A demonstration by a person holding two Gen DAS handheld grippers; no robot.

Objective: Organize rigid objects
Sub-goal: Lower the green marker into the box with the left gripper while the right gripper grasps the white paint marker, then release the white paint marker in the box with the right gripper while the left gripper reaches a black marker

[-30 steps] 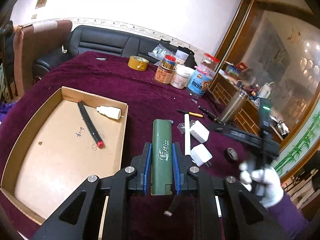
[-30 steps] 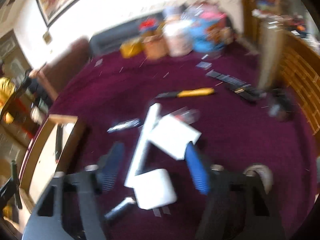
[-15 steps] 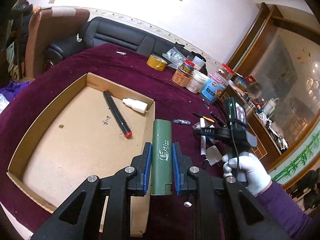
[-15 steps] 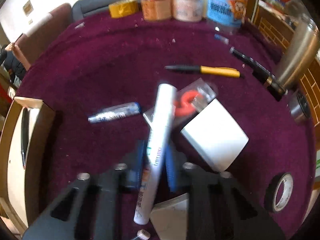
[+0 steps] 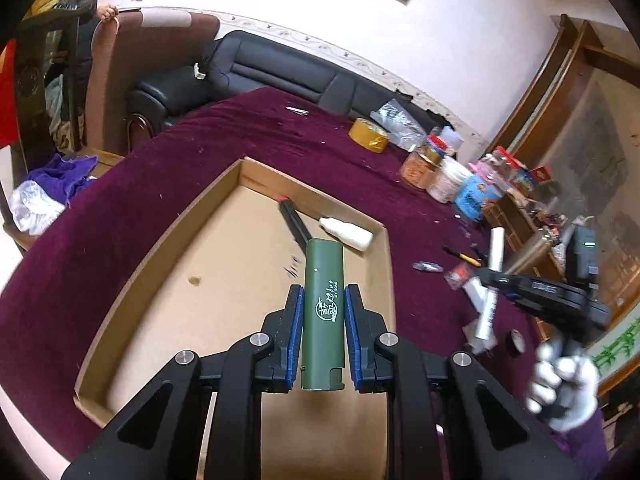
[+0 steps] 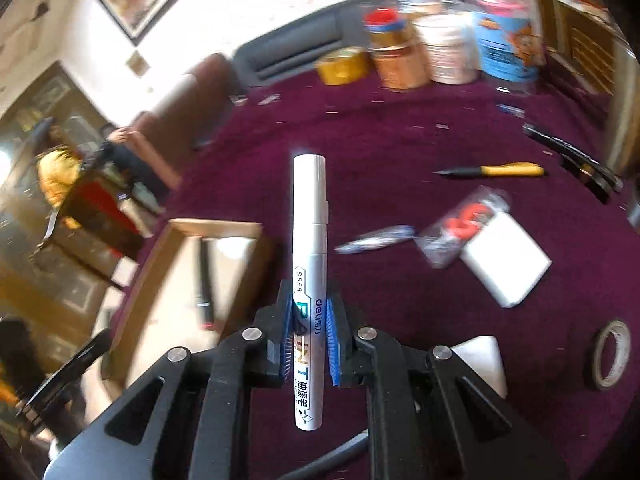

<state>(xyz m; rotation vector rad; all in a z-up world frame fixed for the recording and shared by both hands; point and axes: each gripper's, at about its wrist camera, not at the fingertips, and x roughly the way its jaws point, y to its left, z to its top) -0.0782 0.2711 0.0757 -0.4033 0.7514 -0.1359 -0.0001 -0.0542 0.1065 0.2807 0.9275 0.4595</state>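
My left gripper (image 5: 322,300) is shut on a green cylinder (image 5: 323,304) and holds it above the right part of the cardboard tray (image 5: 160,240). A black marker with a red end (image 5: 294,228) and a small white bottle (image 5: 347,233) lie in the tray. My right gripper (image 6: 310,312) is shut on a white paint marker (image 6: 309,248), lifted above the purple tablecloth. That gripper and marker (image 5: 490,288) also show in the left wrist view, right of the tray. The tray (image 6: 160,264) lies to its left.
On the purple cloth lie a white block (image 6: 508,264), a clear packet with a red part (image 6: 460,228), a blue-white tube (image 6: 376,237), a yellow-black pen (image 6: 496,170), black pens (image 6: 576,164), a tape ring (image 6: 610,354). Jars (image 6: 444,50) and yellow tape (image 5: 368,140) stand at the back.
My left gripper carried the green cylinder leftward to over the tray. My right gripper closed on the white paint marker and lifted it off the cloth.
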